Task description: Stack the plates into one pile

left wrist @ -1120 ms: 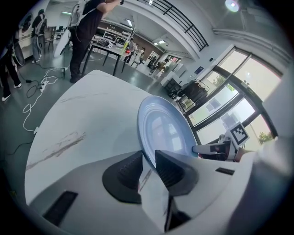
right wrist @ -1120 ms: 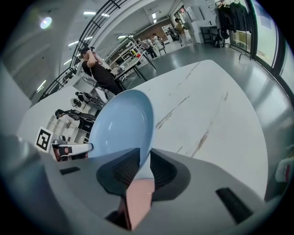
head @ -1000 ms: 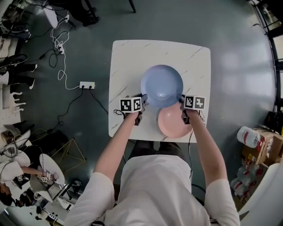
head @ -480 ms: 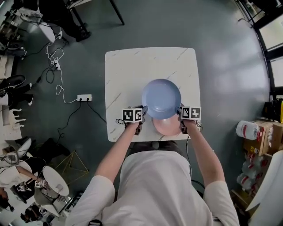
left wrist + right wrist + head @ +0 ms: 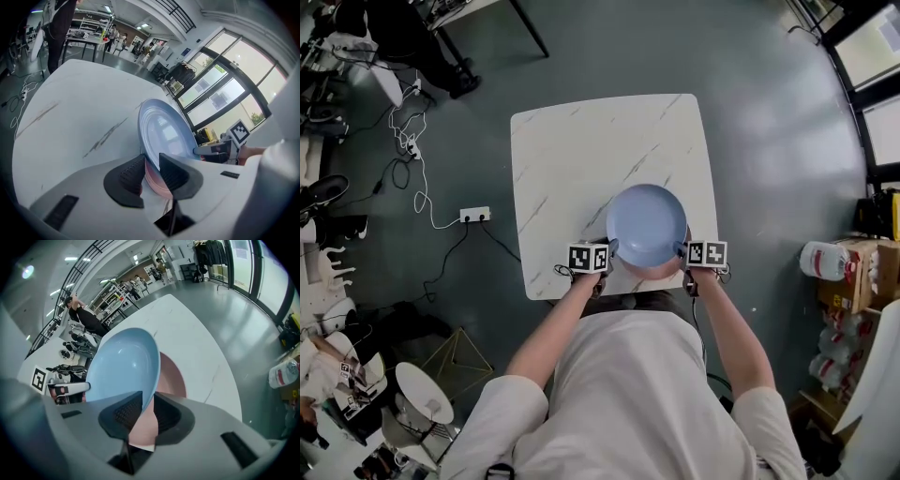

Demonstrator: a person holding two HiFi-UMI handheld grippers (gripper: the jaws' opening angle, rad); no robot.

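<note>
A blue plate hangs between my two grippers near the front edge of the white marble table. My left gripper grips its left rim and my right gripper its right rim. In the left gripper view the blue plate runs into the jaws of the left gripper, which are opening slightly. In the right gripper view, the right gripper pinches the blue plate. A pink plate lies on the table directly beneath, showing only as a sliver in the head view.
A power strip with cables lies on the floor left of the table. Cardboard boxes and a large bottle stand on the floor at the right. The table's front edge is just behind both grippers.
Both grippers have carried the blue plate toward the person. It has gone from beside and behind the pink plate to right over it, hiding nearly all of it.
</note>
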